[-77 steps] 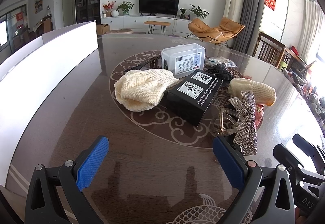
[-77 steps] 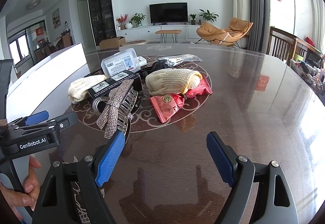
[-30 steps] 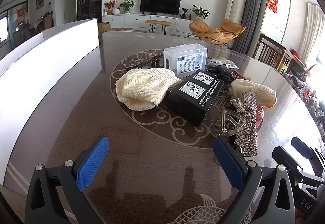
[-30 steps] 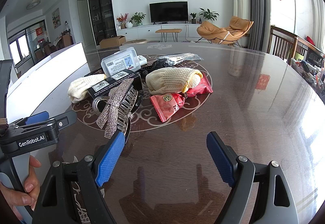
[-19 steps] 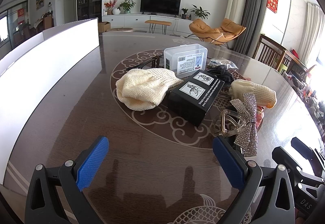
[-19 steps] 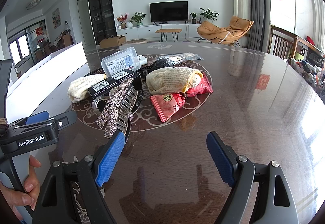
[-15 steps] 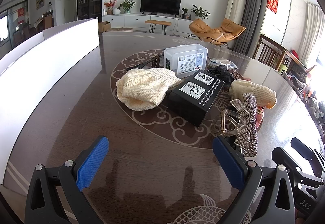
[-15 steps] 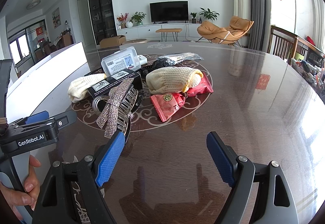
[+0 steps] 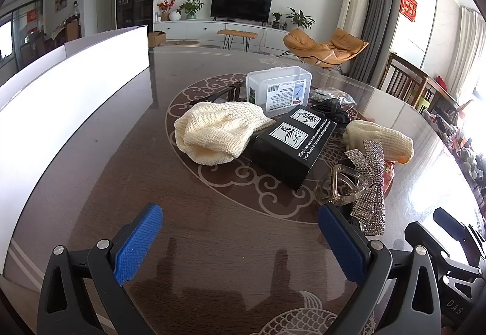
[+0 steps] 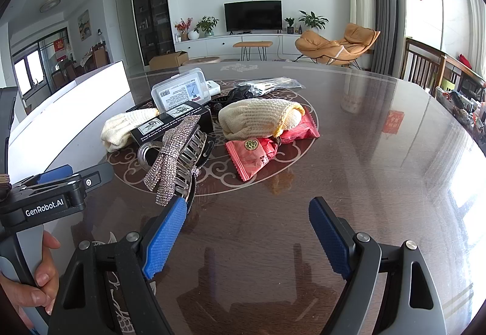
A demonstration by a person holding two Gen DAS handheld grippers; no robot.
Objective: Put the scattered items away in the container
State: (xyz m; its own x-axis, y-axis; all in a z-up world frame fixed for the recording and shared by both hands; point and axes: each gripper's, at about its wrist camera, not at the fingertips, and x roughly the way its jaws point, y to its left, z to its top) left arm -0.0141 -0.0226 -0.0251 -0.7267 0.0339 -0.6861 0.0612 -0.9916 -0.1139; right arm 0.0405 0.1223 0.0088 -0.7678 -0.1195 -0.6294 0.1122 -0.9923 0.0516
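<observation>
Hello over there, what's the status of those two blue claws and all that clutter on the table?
Both claws open, empty, above the table. Clutter unsorted: black box, hair clip, red packets. White container left. Nothing blocking.

Home living room: television point(image 10: 252, 15), orange lounge chair point(image 10: 338, 45), houseplants point(image 10: 313, 21).
</observation>
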